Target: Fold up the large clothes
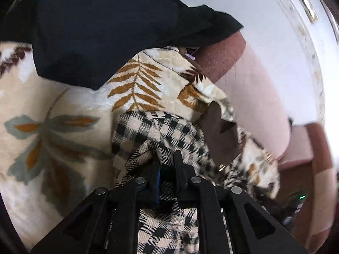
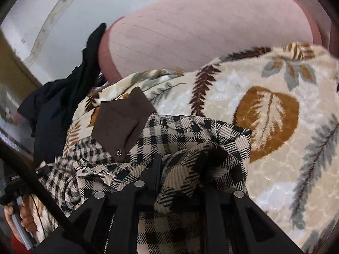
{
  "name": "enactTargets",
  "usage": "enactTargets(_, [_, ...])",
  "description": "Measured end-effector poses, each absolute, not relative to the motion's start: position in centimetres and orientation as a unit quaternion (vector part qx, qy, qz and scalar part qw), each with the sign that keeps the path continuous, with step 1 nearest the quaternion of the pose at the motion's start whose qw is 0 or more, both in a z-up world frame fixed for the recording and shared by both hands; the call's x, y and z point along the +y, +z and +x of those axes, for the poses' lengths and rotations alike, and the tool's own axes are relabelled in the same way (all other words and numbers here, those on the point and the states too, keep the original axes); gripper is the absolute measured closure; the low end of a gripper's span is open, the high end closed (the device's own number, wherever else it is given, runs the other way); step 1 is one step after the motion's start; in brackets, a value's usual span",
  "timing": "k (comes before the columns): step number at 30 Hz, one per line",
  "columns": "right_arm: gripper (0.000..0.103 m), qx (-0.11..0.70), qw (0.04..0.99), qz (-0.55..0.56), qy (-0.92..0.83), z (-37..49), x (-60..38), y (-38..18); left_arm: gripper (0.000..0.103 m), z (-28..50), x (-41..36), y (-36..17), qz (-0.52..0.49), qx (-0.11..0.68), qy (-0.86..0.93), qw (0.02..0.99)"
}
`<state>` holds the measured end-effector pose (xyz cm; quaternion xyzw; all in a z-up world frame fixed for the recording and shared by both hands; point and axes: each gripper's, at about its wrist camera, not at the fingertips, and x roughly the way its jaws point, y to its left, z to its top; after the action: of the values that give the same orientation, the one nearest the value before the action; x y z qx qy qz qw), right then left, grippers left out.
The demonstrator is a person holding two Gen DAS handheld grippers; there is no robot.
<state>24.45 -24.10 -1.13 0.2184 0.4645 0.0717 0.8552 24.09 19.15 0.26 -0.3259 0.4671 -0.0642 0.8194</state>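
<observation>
A black-and-beige checked garment (image 1: 169, 127) with a brown collar (image 1: 222, 137) lies bunched on a cream blanket with a leaf print (image 1: 53, 116). My left gripper (image 1: 167, 163) is shut on a fold of the checked cloth, which drapes over its fingers. In the right wrist view the same checked garment (image 2: 180, 139) and its brown collar (image 2: 120, 122) lie on the blanket (image 2: 275, 116). My right gripper (image 2: 180, 169) is shut on another bunched fold of the checked cloth, which hides its right finger.
A dark navy garment (image 1: 101, 31) lies on the blanket at the back, also seen in the right wrist view (image 2: 63, 97). A pink headboard (image 2: 211, 38) rises behind the bed. A hand (image 2: 23, 216) holding the other gripper's handle shows at lower left.
</observation>
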Motion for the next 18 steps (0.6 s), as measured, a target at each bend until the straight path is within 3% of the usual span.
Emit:
enactTargets(2, [0.086,0.465,0.847,0.246,0.072,25.0,-24.8,-1.9,0.083,24.4,20.2,-0.3,-0.367,0.456,-0.065,0.808])
enactTargets(4, [0.079,0.462,0.838,0.279,0.077,25.4,-25.4,-2.5,0.067,24.3,21.4,-0.6,-0.407,0.438,-0.062,0.8])
enactTargets(5, [0.077,0.459,0.833,0.299,0.08,25.5,-25.7,-2.8,0.05,24.3,22.1,-0.6,-0.425,0.429,-0.058,0.795])
enactTargets(6, [0.07,0.455,0.828,0.317,0.083,25.6,-26.0,-3.1,0.04,24.2,22.9,-0.8,-0.446,0.418,-0.05,0.79])
enactTargets(10, [0.059,0.444,0.822,0.347,0.081,26.1,-26.7,-3.5,0.04,24.3,25.2,-1.1,-0.487,0.404,-0.034,0.773])
enactTargets(14, [0.048,0.425,0.823,0.369,0.072,26.8,-27.4,-2.8,0.04,23.8,24.8,0.2,-0.428,0.414,-0.018,0.803])
enactTargets(16, [0.03,0.403,0.828,0.385,0.06,27.0,-28.2,-1.9,0.04,22.9,23.8,1.1,-0.382,0.424,-0.012,0.821])
enactTargets(18, [0.028,0.385,0.833,0.394,0.05,27.0,-28.9,-0.5,0.039,21.3,23.1,2.0,-0.341,0.429,-0.007,0.836])
